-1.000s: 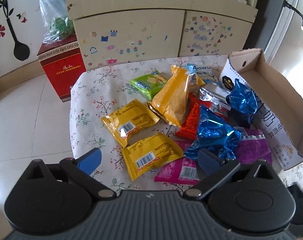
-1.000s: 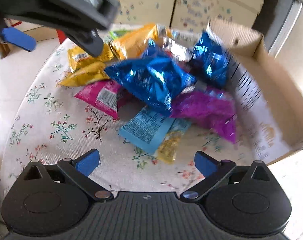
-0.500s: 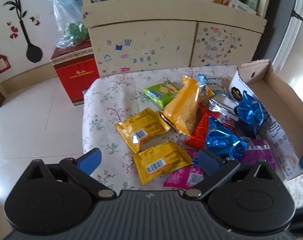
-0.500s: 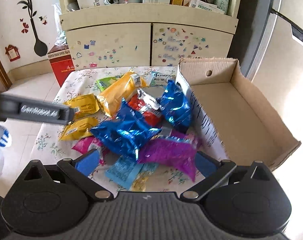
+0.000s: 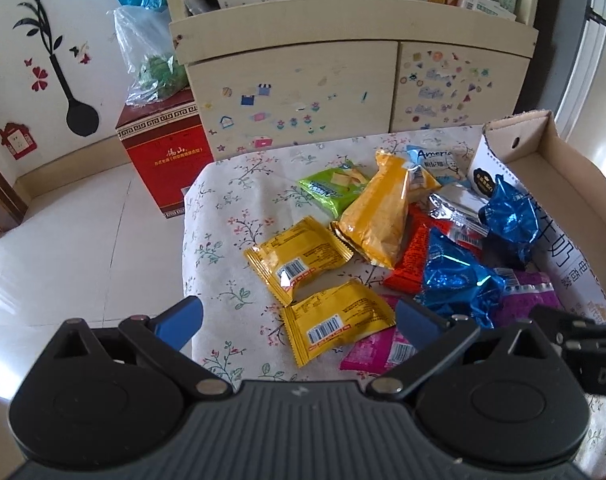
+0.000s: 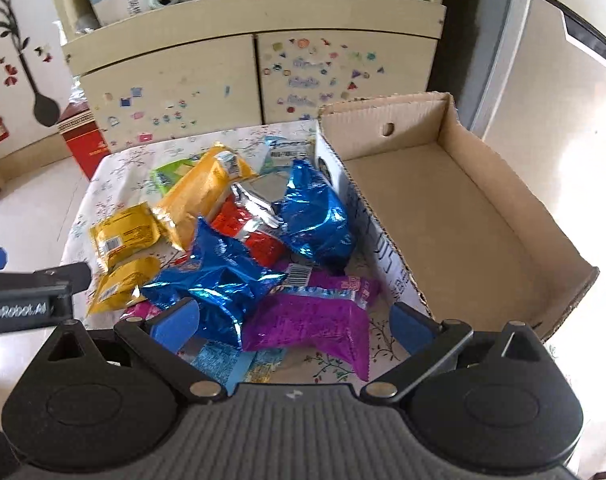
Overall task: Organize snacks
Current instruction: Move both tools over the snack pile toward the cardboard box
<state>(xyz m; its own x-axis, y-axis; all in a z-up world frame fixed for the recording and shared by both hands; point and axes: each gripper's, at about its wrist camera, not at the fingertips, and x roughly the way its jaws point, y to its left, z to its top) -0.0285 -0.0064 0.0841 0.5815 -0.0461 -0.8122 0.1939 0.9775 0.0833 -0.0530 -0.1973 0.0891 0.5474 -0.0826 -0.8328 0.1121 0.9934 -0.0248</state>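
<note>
On a floral tablecloth (image 5: 231, 216), snack packets (image 6: 223, 280) all loose at nine o'clock of the bare cardboard box (image 6: 443, 200); left gripper (image 5: 299, 316) and right gripper (image 6: 295, 320) spread, empty; sorting unstarted

Both wrist views high, angled down; share snack pile (image 5: 383, 240), box (image 6: 463, 200).

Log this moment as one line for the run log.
stage: start | left gripper: open, empty | right gripper: open, empty | snacks: piled on table | box: empty
</note>
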